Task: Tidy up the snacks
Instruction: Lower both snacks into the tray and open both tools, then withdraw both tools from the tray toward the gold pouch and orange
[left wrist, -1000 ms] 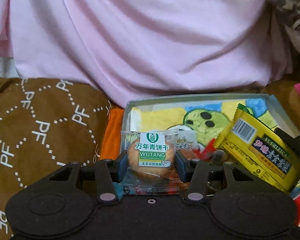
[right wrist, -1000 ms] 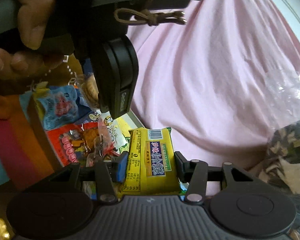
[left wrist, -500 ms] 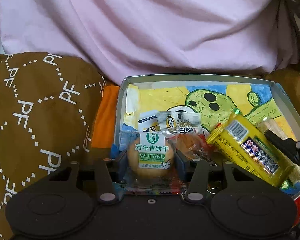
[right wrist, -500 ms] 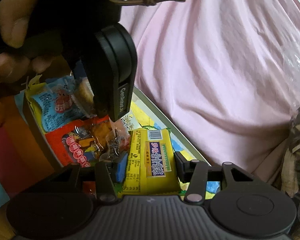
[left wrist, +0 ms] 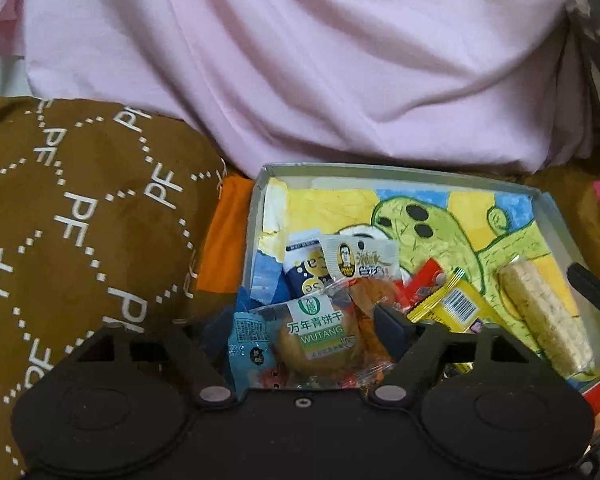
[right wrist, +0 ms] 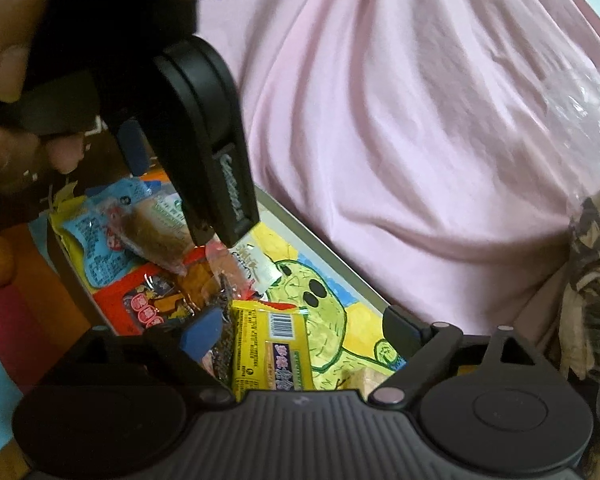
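The round biscuit packet (left wrist: 318,338), labelled WUTANG, lies in the near left part of the box (left wrist: 380,170), between the spread fingers of the left tool (left wrist: 300,320); a second ago those fingers pinched it, and now its jaws are opening and the pads stand clear of the wrapper. The yellow snack bar (right wrist: 272,350) lies on the box's cactus drawing, just right of the heap. The right tool (right wrist: 302,330) held it a second ago; now its jaws are opening too, the blue pad off to the bar's left and the other pad well to its right, neither pressing it.

Around the biscuit sit a light blue packet (left wrist: 254,354), a white packet with a face print (left wrist: 360,258), a blue and white packet (left wrist: 306,272) and red wrappers (left wrist: 420,284), all crowded in the near left corner. A pale rice cracker stick (left wrist: 544,312) lies alone by the right wall. In the right wrist view the left tool hangs over the heap and hides part of it, with a hand (right wrist: 8,52) on its grip.

Left of the box is a brown cushion marked PF (left wrist: 84,216); behind it, pink cloth (left wrist: 340,64).
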Motion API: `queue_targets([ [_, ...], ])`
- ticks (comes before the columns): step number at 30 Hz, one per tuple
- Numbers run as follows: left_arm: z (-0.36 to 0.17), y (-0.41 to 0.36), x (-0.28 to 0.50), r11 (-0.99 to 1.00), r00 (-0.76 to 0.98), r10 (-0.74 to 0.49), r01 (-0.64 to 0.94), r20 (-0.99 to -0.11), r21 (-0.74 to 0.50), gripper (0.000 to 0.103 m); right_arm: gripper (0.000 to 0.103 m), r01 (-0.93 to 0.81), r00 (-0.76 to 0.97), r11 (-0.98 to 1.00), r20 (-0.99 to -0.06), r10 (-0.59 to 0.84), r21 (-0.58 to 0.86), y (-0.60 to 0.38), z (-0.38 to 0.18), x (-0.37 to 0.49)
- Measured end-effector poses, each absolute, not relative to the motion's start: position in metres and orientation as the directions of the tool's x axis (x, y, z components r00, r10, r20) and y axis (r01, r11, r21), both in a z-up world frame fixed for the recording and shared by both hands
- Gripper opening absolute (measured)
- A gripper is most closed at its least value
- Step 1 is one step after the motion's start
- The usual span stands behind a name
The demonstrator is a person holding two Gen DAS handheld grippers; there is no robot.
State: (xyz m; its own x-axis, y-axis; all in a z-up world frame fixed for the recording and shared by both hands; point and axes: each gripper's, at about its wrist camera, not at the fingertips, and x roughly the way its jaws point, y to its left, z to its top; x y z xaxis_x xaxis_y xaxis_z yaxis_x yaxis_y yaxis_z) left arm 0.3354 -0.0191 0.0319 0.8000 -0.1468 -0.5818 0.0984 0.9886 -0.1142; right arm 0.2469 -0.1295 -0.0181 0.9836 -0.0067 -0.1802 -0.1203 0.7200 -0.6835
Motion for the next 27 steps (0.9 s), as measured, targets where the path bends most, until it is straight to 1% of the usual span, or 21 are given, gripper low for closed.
queue_targets([
  [2, 0.039, -0.017, 0.327, 0.988, 0.816, -0.145, 0.094, -0.559, -0.119, 0.086, 0.095, -0.113, 0.984, 0.748, -0.178, -0.007, -0.654, -0.134, -0.011, 0.243],
  [3, 0.042, -0.016, 0.324, 0.988, 0.822, -0.146, 0.095, -0.550, -0.122, 0.089, 0.096, -0.110, 0.984, 0.763, -0.179, -0.007, -0.637, -0.136, -0.007, 0.240],
  [4, 0.046, -0.015, 0.320, 0.988, 0.828, -0.148, 0.094, -0.541, -0.125, 0.093, 0.097, -0.108, 0.984, 0.781, -0.180, -0.006, -0.615, -0.139, -0.002, 0.236],
  [8, 0.061, -0.010, 0.301, 0.987, 0.862, -0.144, 0.088, -0.487, -0.136, 0.102, 0.102, -0.093, 0.983, 0.855, -0.185, -0.003, -0.510, -0.151, 0.018, 0.220],
  [12, 0.077, -0.004, 0.277, 0.991, 0.908, -0.101, 0.056, -0.406, -0.122, 0.102, 0.103, -0.090, 0.975, 0.919, -0.221, 0.004, -0.383, -0.165, 0.039, 0.205],
  [15, 0.089, 0.002, 0.261, 0.992, 0.921, -0.081, 0.037, -0.380, -0.121, 0.102, 0.103, -0.078, 0.971, 0.955, -0.241, 0.007, -0.286, -0.177, 0.052, 0.195],
  [20, 0.101, 0.012, 0.226, 0.992, 0.948, -0.052, 0.012, -0.314, -0.129, 0.102, 0.103, -0.059, 0.973, 0.979, -0.229, 0.014, -0.195, -0.192, 0.069, 0.173],
  [27, 0.099, 0.028, 0.177, 0.989, 0.956, -0.034, -0.009, -0.293, -0.147, 0.102, 0.103, -0.078, 0.968, 0.992, -0.247, 0.052, -0.099, -0.199, 0.076, 0.132],
])
